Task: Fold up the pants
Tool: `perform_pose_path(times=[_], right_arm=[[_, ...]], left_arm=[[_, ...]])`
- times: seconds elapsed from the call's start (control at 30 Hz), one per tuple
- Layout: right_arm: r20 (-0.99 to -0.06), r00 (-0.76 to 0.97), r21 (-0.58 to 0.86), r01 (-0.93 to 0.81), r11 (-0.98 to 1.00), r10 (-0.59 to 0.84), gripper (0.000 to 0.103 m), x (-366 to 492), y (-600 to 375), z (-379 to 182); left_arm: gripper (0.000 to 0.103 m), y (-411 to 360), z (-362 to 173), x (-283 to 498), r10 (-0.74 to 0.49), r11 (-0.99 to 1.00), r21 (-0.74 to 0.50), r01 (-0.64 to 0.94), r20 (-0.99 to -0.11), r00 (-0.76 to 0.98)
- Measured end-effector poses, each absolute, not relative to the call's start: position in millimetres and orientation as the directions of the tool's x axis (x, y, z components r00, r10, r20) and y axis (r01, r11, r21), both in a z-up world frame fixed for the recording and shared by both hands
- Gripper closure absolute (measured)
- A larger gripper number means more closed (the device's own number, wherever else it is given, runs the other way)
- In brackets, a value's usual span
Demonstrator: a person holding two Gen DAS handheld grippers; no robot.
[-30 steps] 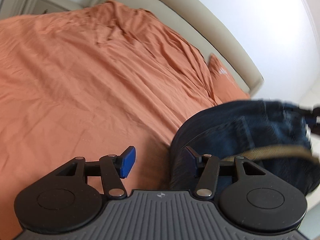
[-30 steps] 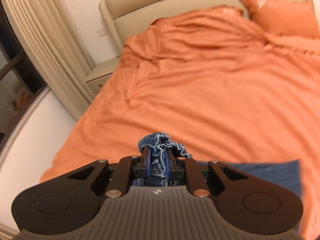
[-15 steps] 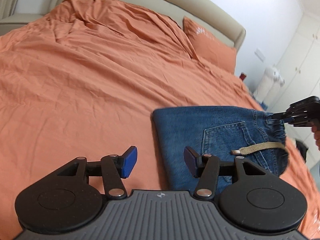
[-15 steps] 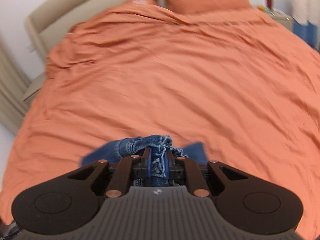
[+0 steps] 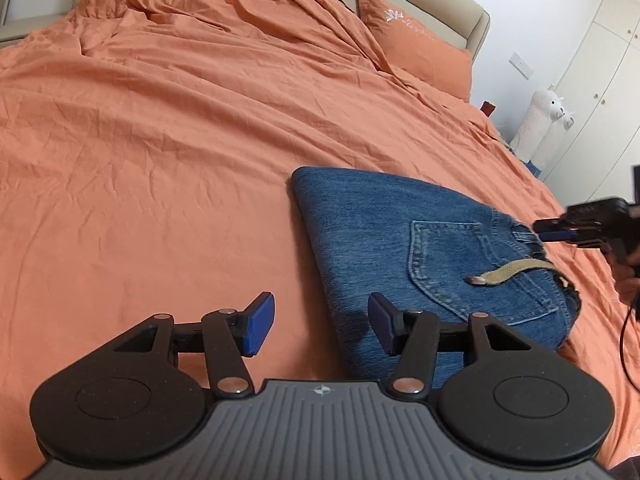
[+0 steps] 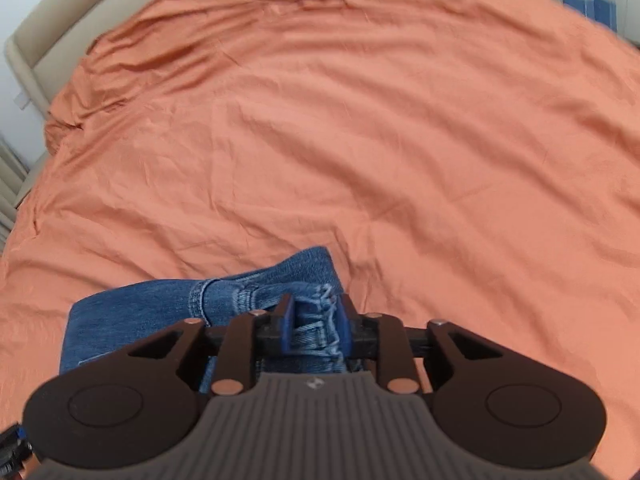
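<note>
An orange bed cover (image 5: 192,128) is spreading across a wide bed, wrinkled toward the beige padded headboard (image 5: 432,4), with a matching orange pillow (image 5: 420,48) leaning against it and two white plush llamas (image 5: 540,124) standing by pale cupboard doors at the far right of the left wrist view. The pants (image 5: 400,248), a pair of blue jeans, are lying folded into a compact stack on the near right part of the bed, back pocket facing up and a tan belt strap (image 5: 508,274) trailing across the pocket toward the waistband. The left gripper (image 5: 318,326) is hanging over the near left corner of the stack with its jaws standing wide and nothing between them; one blue pad is sitting above the bare cover and the other above the denim edge. The right gripper (image 6: 314,326) is pointing down at the waistband end of the stack, and its jaws have just been opening: they are now standing narrowly apart, with a bunch of frayed denim lying between the pads, which no longer appear to be pressing it. In the left wrist view the same gripper is reaching in from the right edge at the waistband, with part of a person's hand (image 5: 630,276) behind it.
</note>
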State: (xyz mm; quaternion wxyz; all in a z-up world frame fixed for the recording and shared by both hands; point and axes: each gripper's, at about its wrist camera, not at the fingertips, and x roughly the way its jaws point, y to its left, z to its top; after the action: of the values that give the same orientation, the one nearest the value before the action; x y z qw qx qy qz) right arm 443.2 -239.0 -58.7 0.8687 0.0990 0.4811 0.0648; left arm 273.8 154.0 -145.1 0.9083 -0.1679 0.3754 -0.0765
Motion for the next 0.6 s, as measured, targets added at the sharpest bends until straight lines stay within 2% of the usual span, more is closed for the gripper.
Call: perform_pose_path(times=[0.23,0.4,0.6], right_arm=[[-0.730,0.652,0.116,-0.174,0.978,0.202,0.082,345,-227,-26],[-0.681,0.714,0.131,-0.102,0.986,0.164,0.081,299,-218,-57],[-0.706,0.694,0.167,-0.023,0.986,0.136,0.082,297,-221,-106]], left_arm=[[0.036,136,-125,250,-0.305,0.930,-0.362,0.064,-0.661,0.686],[0.032,105,-106,225,-0.270,0.959,-0.259,0.119,-0.695,0.667],[0.026,63,-110,199,-0.168,0.983,-0.088,0.158,-0.768,0.618]])
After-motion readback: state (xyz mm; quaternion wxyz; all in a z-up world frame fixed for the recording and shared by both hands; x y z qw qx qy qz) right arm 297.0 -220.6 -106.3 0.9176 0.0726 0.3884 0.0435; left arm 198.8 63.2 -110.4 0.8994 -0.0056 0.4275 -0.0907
